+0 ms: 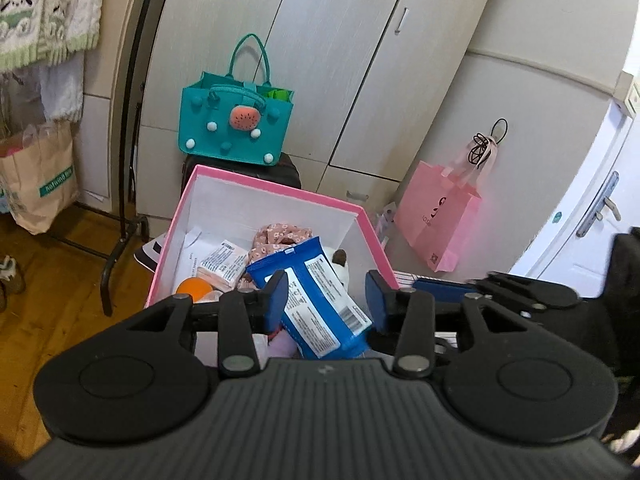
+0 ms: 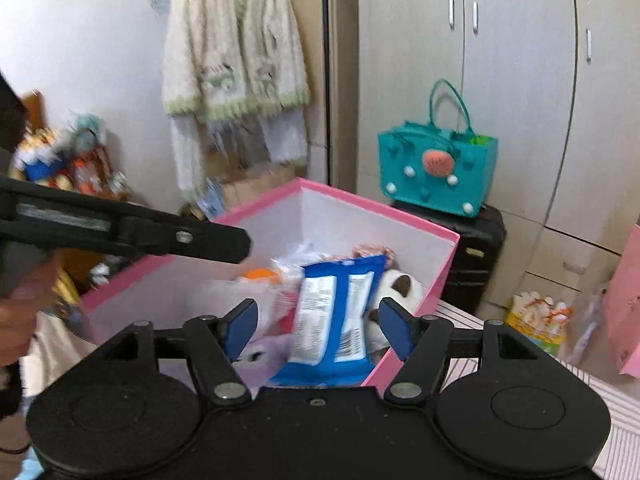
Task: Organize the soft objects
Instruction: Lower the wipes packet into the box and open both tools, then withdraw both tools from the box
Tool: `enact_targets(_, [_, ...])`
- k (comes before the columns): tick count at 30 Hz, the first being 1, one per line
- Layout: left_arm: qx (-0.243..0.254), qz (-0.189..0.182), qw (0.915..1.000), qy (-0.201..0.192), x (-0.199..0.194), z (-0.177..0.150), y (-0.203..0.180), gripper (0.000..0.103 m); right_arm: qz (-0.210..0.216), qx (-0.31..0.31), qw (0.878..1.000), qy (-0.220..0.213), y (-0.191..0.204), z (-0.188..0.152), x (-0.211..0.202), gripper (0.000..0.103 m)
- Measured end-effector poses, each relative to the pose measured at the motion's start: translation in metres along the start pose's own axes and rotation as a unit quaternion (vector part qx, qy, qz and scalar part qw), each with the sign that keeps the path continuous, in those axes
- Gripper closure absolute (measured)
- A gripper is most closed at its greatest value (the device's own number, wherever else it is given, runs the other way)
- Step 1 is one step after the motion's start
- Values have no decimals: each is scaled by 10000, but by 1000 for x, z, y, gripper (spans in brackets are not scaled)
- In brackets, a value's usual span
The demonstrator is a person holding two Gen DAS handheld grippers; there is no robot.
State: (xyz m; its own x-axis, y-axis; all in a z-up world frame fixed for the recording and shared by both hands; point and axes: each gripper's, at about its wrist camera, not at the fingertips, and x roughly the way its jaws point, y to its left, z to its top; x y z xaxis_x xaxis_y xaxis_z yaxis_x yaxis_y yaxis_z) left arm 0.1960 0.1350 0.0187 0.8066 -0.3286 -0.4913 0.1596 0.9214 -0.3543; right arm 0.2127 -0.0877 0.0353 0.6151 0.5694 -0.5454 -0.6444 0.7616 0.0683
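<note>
- Right now both grippers hang over a pink box (image 1: 362,216) w/ white inner walls, pointing down into it.
- Left gripper (image 1: 326,294): jaws apart; blue pads either side of a blue wipes pack (image 1: 316,300) in the picture. Left pad sits at the pack's edge; can't tell if it touches. Right pad is clear of it, so no grip.
- Right gripper (image 2: 318,326): jaws wide open, nothing held; the same pack shows betw. the blue pads, lying lower in the box.
- Pack lies tilted on top of the pile, white label side up, barcode toward the near wall.
- Also in the box: floral pink cloth (image 1: 280,236) toward the back, a white plush w/ brown ear (image 1: 340,260) next to the pack by the right wall, an orange ball (image 1: 194,289) at left, a small peach packet (image 1: 222,266) beside it, and sth. lilac under the pack's near end.
- Behind the box: teal felt bag (image 1: 236,124) on a black suitcase (image 2: 476,256), in front of a grey wardrobe (image 1: 340,60).
- Pink paper bag (image 1: 438,220) hangs at right in the left view; a cream cardigan (image 2: 236,44) hangs at left of the wardrobe.
- Right view is blurred in parts.
</note>
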Motion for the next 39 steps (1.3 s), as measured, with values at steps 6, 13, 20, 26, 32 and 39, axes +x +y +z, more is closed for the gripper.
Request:
enact_targets(6, [239,177,9995,-110,-29,-8,-22,54,-96,29,9996,-247,6,-15,-45,31])
enact_targets(13, [740,302,9959,-417,-64,-25,-52,46,-678,155,9969,-362,9,-28,-92,30])
enact_targets(20, [1300,406,9896,-458,-77,-50,-88,42,-970,350,9932,-546,5,-44,-127,24])
enact_targets(26, [1351,346,9892,-453,-87,-66,-103,28,-1206,510,9896,-594,9,-61,-154,9])
enact_targets(32, [1132,484,9878,-951,-103,-83,-104,1,-1641,492,9852,-101,18,-73,-159,0])
enact_targets(39, [1137,844,9853,-960,-107,-98,-104,0,-1881,499,9809,-70,25,-90,-174,0])
